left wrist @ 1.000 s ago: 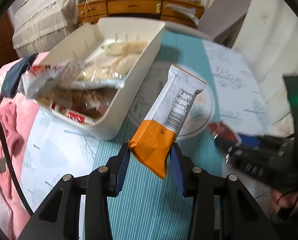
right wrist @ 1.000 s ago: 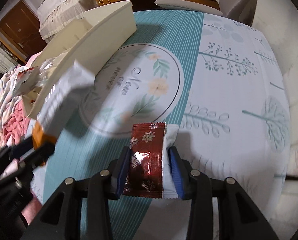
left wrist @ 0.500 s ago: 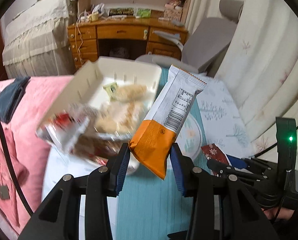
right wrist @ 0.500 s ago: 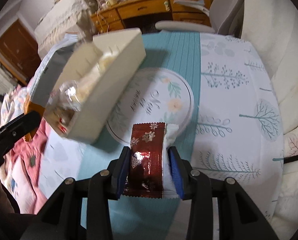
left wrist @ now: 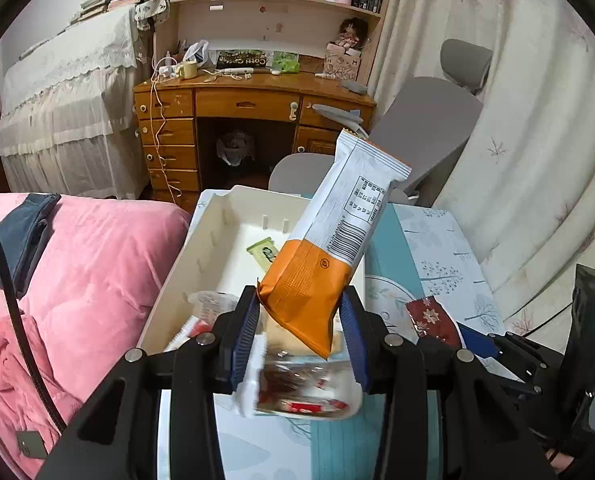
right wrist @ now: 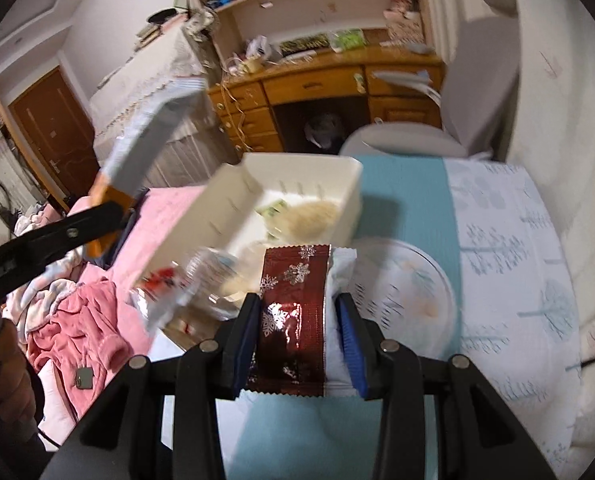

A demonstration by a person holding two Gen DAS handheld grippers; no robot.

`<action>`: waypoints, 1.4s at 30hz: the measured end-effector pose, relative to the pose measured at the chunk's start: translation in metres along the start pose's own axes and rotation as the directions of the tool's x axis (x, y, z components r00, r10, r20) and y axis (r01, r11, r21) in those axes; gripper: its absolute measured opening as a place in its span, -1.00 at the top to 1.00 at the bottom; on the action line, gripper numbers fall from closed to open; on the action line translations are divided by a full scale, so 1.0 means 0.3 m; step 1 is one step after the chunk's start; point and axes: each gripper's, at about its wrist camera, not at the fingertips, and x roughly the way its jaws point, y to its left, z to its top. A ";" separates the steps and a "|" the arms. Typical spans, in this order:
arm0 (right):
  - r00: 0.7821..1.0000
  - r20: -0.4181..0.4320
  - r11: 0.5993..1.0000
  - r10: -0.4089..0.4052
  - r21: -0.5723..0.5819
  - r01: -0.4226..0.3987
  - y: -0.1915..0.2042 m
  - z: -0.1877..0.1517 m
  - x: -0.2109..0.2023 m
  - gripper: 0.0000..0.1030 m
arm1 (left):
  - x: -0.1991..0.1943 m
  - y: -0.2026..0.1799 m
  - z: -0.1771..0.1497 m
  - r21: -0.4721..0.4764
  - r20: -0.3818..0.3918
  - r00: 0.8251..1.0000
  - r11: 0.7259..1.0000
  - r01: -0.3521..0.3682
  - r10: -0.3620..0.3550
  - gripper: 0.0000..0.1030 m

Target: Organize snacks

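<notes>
My left gripper [left wrist: 300, 334] is shut on an orange and white snack bar [left wrist: 329, 248] and holds it upright, high above the cream plastic bin [left wrist: 201, 248]. The bin holds several snacks, among them a green packet [left wrist: 263, 252] and a clear wrapped pack [left wrist: 297, 392]. My right gripper [right wrist: 297, 340] is shut on a dark red snowflake packet [right wrist: 293, 312] with a white packet behind it, raised above the table near the bin [right wrist: 233, 200]. The left gripper and its bar [right wrist: 145, 136] show at the left of the right wrist view.
The table carries a teal and white leaf-print cloth [right wrist: 497, 240]. A pink bed cover [left wrist: 89, 264] lies left of the bin. A wooden desk [left wrist: 249, 108] and a grey chair [left wrist: 425, 128] stand beyond the table.
Both grippers have risen well above the table with their snacks still held. The bin and table now look lower and farther away in both views.
</notes>
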 end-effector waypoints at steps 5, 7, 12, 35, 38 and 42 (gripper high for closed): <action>0.999 0.048 1.000 0.021 -0.015 -0.020 0.122 0.040 0.047 0.23 | 0.031 0.113 0.036 -0.004 -0.020 1.000 1.000 0.004 -0.004 0.23; 0.998 0.062 1.000 0.020 -0.013 -0.020 0.160 0.051 0.066 0.23 | 0.047 0.149 0.039 -0.005 -0.031 1.000 1.000 0.004 -0.004 0.22; 1.000 0.025 1.000 -0.012 0.019 0.011 0.206 0.064 0.146 -0.05 | 0.105 0.207 0.035 -0.005 -0.101 0.995 1.000 0.026 -0.026 -0.22; 0.968 -0.228 0.966 -0.100 0.211 0.150 0.148 -0.245 0.123 -0.67 | 0.168 0.233 -0.335 -0.058 -0.423 0.903 0.997 0.054 -0.074 -0.77; 0.954 -0.287 0.963 -0.084 0.224 0.152 0.121 -0.305 0.112 -0.67 | 0.159 0.223 -0.399 -0.079 -0.453 0.889 0.996 0.031 -0.063 -0.77; 0.941 -0.331 0.970 -0.063 0.203 0.137 0.091 -0.364 0.086 -0.72 | 0.126 0.211 -0.451 -0.093 -0.450 0.893 0.996 -0.014 -0.030 -0.93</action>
